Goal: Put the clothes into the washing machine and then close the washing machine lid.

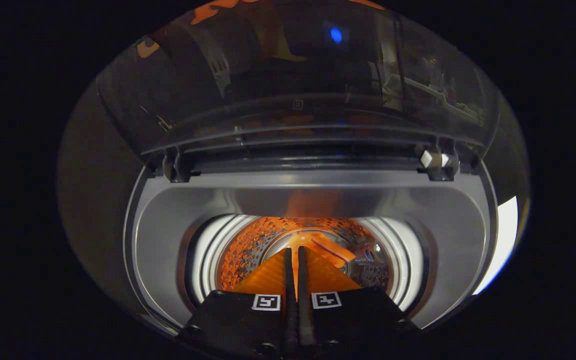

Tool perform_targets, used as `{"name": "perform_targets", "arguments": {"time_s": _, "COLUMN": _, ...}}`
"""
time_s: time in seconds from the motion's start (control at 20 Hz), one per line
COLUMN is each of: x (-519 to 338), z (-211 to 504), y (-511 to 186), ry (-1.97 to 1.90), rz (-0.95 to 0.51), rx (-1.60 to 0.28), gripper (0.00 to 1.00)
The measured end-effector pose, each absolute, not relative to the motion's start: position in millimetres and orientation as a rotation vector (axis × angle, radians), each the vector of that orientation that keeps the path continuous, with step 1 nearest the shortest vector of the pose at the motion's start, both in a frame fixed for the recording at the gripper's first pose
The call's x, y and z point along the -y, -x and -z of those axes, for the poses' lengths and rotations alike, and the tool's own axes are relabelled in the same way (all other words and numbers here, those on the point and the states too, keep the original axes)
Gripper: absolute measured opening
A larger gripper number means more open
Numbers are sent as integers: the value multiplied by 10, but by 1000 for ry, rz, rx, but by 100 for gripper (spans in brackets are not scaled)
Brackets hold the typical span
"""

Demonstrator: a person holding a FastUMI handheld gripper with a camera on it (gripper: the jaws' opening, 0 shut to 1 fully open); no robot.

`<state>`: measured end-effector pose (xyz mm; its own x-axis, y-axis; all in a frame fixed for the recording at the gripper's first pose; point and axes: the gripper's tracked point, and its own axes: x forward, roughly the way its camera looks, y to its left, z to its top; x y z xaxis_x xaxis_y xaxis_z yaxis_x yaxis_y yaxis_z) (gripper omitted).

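Gripper (293, 260) nearly closed, holding nothing, above washing machine drum (248, 245); raised lid (288, 85) beyond

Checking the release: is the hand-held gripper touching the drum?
Apart. In the gripper view, the hand-held gripper hangs above the drum, fingers together, clear of its wall.

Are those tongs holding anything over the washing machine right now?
It cannot be told for sure. The tongs look almost closed, pointing down into the drum under the raised lid. No cloth shows between the tips.
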<state>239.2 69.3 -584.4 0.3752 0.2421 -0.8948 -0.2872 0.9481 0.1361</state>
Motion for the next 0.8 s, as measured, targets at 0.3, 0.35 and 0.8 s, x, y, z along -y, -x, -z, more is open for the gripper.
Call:
{"name": "perform_targets", "arguments": {"time_s": 0.3, "x": -745, "z": 5561, "y": -2278, "ry": 10, "rz": -353, "rx": -1083, "gripper": 40}}
{"name": "perform_targets", "arguments": {"time_s": 0.35, "x": -738, "z": 5521, "y": -2247, "ry": 7, "rz": -354, "rx": -1077, "gripper": 52}}
{"name": "perform_targets", "arguments": {"time_s": 0.8, "x": -852, "z": 4512, "y": -2345, "ry": -79, "rz": -355, "rx": -819, "gripper": 99}}
